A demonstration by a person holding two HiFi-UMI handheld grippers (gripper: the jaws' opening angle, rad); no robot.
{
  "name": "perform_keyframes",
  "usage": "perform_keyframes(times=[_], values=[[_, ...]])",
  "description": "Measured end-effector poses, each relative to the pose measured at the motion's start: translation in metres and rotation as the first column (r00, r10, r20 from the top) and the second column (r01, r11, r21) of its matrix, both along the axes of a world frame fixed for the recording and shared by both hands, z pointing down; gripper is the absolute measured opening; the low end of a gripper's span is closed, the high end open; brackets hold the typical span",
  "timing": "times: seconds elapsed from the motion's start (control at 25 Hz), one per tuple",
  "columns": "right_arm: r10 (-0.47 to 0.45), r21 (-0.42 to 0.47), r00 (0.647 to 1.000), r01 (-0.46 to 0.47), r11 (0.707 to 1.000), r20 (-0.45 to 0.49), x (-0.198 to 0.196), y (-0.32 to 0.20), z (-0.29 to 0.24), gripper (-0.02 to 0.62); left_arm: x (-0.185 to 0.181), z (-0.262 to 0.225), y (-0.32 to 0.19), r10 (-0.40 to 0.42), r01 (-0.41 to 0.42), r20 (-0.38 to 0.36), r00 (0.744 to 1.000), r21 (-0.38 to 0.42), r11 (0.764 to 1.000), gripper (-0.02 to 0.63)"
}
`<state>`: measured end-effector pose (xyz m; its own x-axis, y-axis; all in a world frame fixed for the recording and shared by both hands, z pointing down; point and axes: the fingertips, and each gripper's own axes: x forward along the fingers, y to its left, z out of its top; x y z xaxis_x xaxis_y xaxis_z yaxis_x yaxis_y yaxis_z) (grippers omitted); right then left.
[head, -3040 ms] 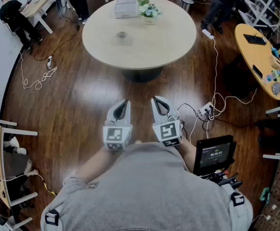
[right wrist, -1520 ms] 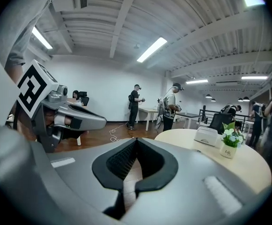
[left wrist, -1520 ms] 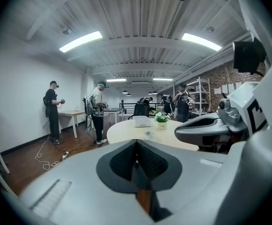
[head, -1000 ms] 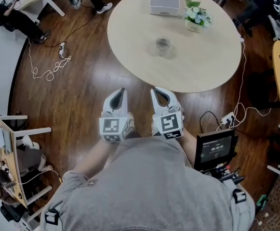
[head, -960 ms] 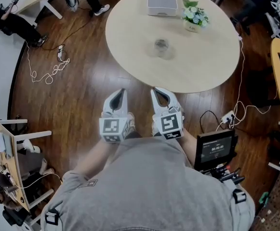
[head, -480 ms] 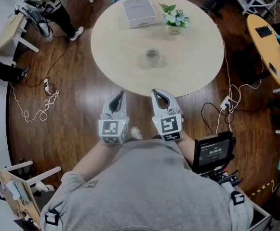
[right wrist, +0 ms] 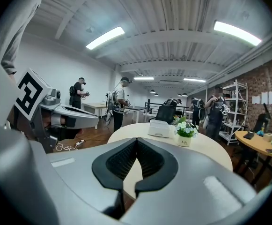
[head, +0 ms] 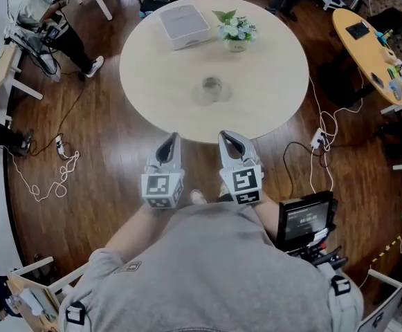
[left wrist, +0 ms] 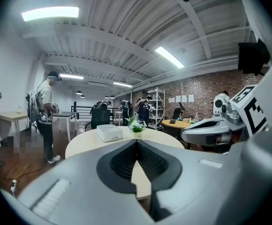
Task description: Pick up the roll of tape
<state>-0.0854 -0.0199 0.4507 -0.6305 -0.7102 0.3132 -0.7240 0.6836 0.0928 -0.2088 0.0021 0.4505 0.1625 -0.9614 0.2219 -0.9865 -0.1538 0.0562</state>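
The clear roll of tape point(head: 212, 86) lies flat near the middle of the round pale table point(head: 277, 95). Both grippers are held side by side in front of my body, over the wood floor just short of the table's near edge. My left gripper point(head: 173, 137) point(left wrist: 136, 141) is shut with nothing in it. My right gripper point(head: 225, 136) point(right wrist: 136, 140) is also shut and empty. Each points toward the table point(left wrist: 86, 143) point(right wrist: 206, 146). In both gripper views the jaws hide the tape.
A white box point(head: 185, 26) point(left wrist: 110, 132) point(right wrist: 161, 128) and a small flower pot point(head: 236, 31) point(right wrist: 184, 134) stand on the table's far side. Cables and a power strip point(head: 317, 140) lie on the floor at right, a screen point(head: 304, 216) near my right hip. People stand at desks at far left point(head: 38, 16).
The table has slid left and nearer in the head view as I turned and stepped toward it. Both grippers stay shut, side by side in front of me.
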Motion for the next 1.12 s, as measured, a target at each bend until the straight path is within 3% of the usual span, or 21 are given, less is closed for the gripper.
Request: perform_keyframes(times=[0.68,1.12], values=[[0.112,-0.017,0.994,-0.112,0.994,-0.006,0.009,-0.011,0.012,0.012,0.006,0.004,-0.011,0.1,-0.1,-0.003,0.995,-0.011,0.995,0.002],[0.133,-0.027,0.991,-0.133,0.991,0.009,0.019,-0.095,0.018,0.012,0.014,0.019,-0.095,0.111,-0.11,0.004,0.994,-0.043,0.993,0.002]])
